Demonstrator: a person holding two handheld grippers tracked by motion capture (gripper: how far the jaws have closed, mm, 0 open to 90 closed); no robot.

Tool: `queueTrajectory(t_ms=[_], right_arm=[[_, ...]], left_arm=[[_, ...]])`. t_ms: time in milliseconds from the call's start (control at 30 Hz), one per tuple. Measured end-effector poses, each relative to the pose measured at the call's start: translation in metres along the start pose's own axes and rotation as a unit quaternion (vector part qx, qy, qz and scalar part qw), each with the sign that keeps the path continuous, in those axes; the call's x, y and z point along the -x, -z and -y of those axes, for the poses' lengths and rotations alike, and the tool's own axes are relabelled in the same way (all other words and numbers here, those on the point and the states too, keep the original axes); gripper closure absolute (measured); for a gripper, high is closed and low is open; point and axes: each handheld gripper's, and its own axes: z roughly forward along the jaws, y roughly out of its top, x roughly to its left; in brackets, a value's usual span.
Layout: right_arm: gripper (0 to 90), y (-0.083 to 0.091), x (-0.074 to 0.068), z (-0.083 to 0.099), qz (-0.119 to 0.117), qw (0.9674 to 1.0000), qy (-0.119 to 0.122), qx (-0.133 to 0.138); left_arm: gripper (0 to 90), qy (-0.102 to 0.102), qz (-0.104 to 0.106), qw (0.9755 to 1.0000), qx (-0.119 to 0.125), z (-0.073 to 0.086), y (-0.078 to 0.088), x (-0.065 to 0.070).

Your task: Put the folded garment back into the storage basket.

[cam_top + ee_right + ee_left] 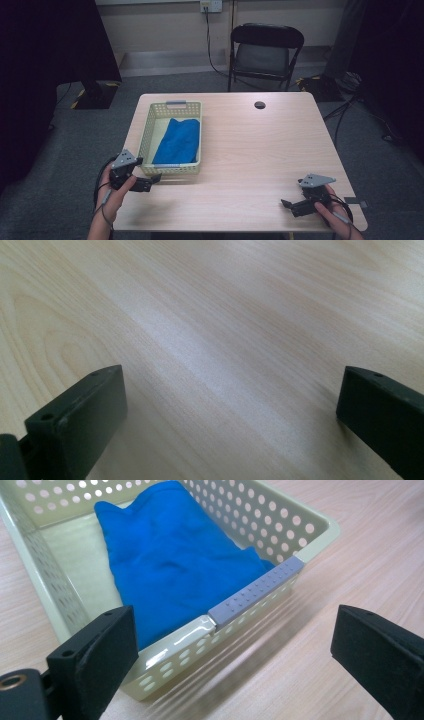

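We hold the left gripper (150,181), jaws spread and empty, just beside the near end wall of the basket (146,131), where the blue cloth (178,140) lies lengthwise away from us, while the right gripper (289,204), likewise spread, sits well apart.

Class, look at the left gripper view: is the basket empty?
No: a folded blue cloth lies inside the pale yellow basket, covering much of its floor.

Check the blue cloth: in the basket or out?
In. The blue cloth lies folded inside the perforated basket, below its rim.
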Motion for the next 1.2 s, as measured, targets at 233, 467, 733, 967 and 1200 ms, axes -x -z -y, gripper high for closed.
queueTrajectory(t_ms=[233, 467, 733, 967, 1200], right_arm=[[0.0, 0.000, 0.000, 0.000, 0.000, 1.0000, 0.000, 0.000], [0.0, 0.000, 0.000, 0.000, 0.000, 1.0000, 0.000, 0.000], [0.0, 0.000, 0.000, 0.000, 0.000, 1.0000, 0.000, 0.000], [0.0, 0.000, 0.000, 0.000, 0.000, 1.0000, 0.000, 0.000], [0.0, 0.000, 0.000, 0.000, 0.000, 1.0000, 0.000, 0.000]], left_arm=[[4.5, -0.002, -0.002, 1.0000, -0.001, 0.004, 0.001, -0.004], [4.3, -0.001, -0.012, 0.9999, 0.005, 0.009, 0.004, -0.010], [3.3, 0.005, -0.023, 0.9997, 0.006, 0.014, 0.006, -0.015], [3.9, 0.010, -0.027, 0.9996, 0.002, 0.020, 0.004, -0.019], [3.9, 0.021, -0.027, 0.9994, 0.001, 0.025, 0.003, -0.023]])
